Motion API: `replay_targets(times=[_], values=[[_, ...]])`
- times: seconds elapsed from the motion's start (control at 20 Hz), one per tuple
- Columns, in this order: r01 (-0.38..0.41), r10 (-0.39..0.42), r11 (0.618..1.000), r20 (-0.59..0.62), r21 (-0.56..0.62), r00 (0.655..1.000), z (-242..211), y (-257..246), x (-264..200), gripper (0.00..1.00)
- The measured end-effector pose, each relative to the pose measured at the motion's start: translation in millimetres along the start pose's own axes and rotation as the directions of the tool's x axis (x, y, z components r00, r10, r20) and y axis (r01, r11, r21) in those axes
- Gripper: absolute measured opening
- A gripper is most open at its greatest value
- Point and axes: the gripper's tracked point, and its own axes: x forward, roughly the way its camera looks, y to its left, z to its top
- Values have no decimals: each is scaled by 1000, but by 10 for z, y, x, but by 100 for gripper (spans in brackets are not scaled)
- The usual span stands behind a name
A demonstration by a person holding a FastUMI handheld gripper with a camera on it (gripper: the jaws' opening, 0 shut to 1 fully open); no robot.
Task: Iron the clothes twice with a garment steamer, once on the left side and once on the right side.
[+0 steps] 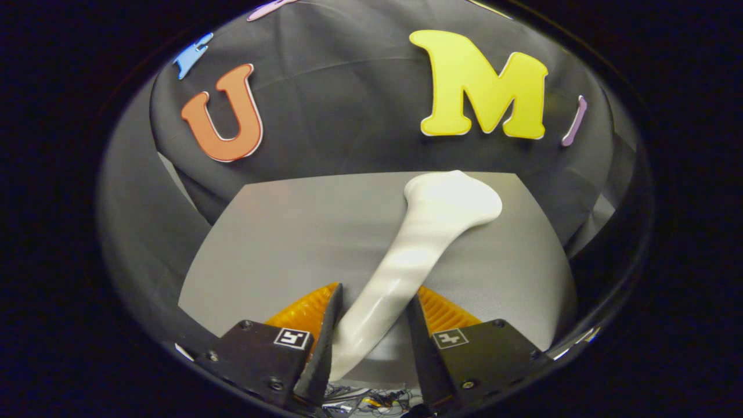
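A white garment steamer (418,244) runs from between my fingers up and to the right, its wide head (455,200) lying near the far edge of a grey garment (278,244). My gripper (376,296) is shut on the steamer's handle, one finger pressing each side of it. The grey cloth spreads flat under and beyond the fingers, smooth on the left half and the right half alike. The steamer's head rests on the right part of the cloth; whether it touches the fabric or hovers just above it I cannot tell.
Black booth cloth (348,104) rises right behind the garment's far edge and wraps both sides. A tangle of thin wires (360,400) shows below the fingers, at the near edge.
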Motion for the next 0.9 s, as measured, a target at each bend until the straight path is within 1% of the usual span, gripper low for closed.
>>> replay_targets(times=[0.1,0.2,0.3,0.4,0.5,0.65,0.7,0.9], values=[[-38,38,999,0,33,999,-4,33,-27,54],[-81,81,996,17,26,997,-11,71,-73,45],[-144,143,989,45,22,989,1,130,-187,36],[-181,179,983,79,16,981,44,103,-333,33],[-199,197,980,128,3,972,102,39,-524,31],[-276,278,960,191,-40,941,130,31,-876,30],[-290,297,955,209,-60,932,115,-6,-997,30],[-309,344,938,294,-158,892,60,-148,-1570,30]])
